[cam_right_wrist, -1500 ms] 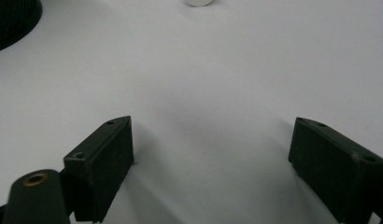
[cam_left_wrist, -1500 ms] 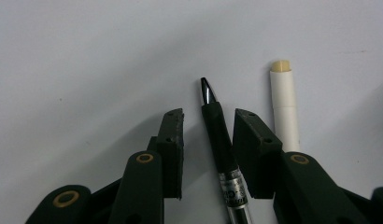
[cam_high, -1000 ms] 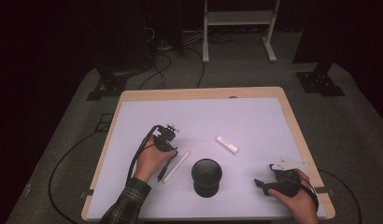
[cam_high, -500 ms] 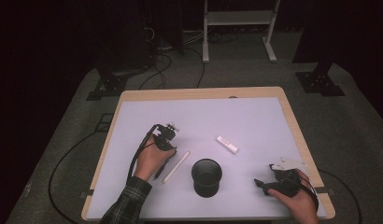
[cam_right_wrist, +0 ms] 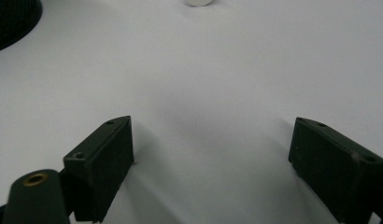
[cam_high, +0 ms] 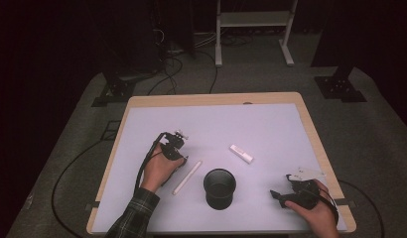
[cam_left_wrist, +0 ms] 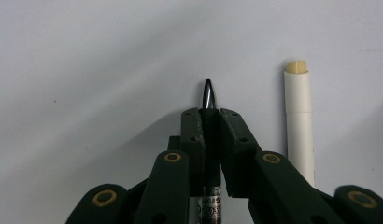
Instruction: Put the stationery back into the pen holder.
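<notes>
Now, in the high view, the left gripper point(cam_high: 179, 154) is resting low on the worktop point(cam_high: 271, 124), just beside a white marker point(cam_high: 187, 177), with a black cup point(cam_high: 220, 188) near it and a small white piece point(cam_high: 241, 153) farther off; the right gripper point(cam_high: 286, 194) is sitting idle by the near edge.

In the left gripper view, the jaws have just been closing and are now clamping a dark pen point(cam_left_wrist: 208, 95), whose tip is poking out past them while it is lying on the worktop. The grasp looks complete, so lifting is likely next.

In the right gripper view, the jaws are standing wide apart over bare worktop.
</notes>
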The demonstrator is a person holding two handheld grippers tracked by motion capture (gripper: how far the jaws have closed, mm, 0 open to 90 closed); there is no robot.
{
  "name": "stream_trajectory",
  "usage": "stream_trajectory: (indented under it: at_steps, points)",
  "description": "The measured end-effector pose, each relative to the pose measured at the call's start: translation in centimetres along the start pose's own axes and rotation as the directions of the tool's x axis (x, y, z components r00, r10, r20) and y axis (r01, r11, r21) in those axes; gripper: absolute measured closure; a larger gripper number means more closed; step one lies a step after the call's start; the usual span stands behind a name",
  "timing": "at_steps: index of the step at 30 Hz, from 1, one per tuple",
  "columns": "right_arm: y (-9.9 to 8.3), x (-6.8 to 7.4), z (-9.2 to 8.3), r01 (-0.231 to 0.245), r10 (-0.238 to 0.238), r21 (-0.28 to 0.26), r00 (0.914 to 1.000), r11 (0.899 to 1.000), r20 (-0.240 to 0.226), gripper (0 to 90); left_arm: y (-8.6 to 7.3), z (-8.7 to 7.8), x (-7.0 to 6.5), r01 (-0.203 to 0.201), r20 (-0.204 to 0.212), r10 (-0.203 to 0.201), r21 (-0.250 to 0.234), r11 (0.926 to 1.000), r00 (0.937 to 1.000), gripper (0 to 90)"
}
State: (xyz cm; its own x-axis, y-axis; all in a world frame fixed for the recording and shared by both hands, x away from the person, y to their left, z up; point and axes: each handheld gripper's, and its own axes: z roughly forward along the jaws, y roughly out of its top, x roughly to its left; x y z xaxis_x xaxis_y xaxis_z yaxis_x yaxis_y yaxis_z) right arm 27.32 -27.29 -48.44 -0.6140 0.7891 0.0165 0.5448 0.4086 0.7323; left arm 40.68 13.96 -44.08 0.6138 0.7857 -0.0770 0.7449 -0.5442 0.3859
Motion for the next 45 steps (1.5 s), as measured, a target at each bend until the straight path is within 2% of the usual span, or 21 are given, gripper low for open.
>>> stream_trajectory:
  at_steps: [9,21,30,36,38,39,44,45]
  points:
    - [0.0,0.0,0.0,0.001,-0.001,-0.001,1.0,1.0,0.0,12.8,-0.3,-0.7,0.4,0.019,0.037,-0.018,-0.02,0.9996,0.9992,80.3]
    - [0.0,0.0,0.0,-0.003,0.003,-0.001,1.0,1.0,-0.001,12.8,-0.8,-3.0,0.7,0.037,0.088,-0.027,-0.112,0.993,0.9957,80.4]
    - [0.0,0.0,0.0,0.0,0.0,-0.001,1.0,1.0,0.0,12.8,-1.2,-4.8,0.8,0.048,0.129,-0.022,-0.2,0.9787,0.9914,80.4]
    - [0.0,0.0,0.0,0.0,0.0,-0.001,1.0,1.0,0.0,12.8,-1.3,-5.9,0.9,0.049,0.148,-0.014,-0.237,0.9704,0.9888,80.5]
    - [0.0,0.0,0.0,0.0,0.0,-0.001,1.0,1.0,0.0,12.8,-1.4,-6.5,0.9,0.048,0.162,-0.004,-0.268,0.9622,0.9868,80.5]
    - [0.0,0.0,0.0,0.0,0.0,-0.001,1.0,1.0,0.0,12.8,-1.4,-6.7,0.9,0.045,0.16,-0.001,-0.271,0.9616,0.9871,80.5]
    - [0.0,0.0,0.0,0.0,0.0,-0.001,1.0,1.0,0.0,12.8,-1.5,-7.6,0.9,0.049,0.173,0.007,-0.313,0.9484,0.9848,80.5]
    - [0.0,0.0,0.0,0.0,0.0,-0.001,1.0,1.0,0.0,12.8,-1.5,-7.6,0.9,0.049,0.173,0.007,-0.313,0.9484,0.9848,80.5]
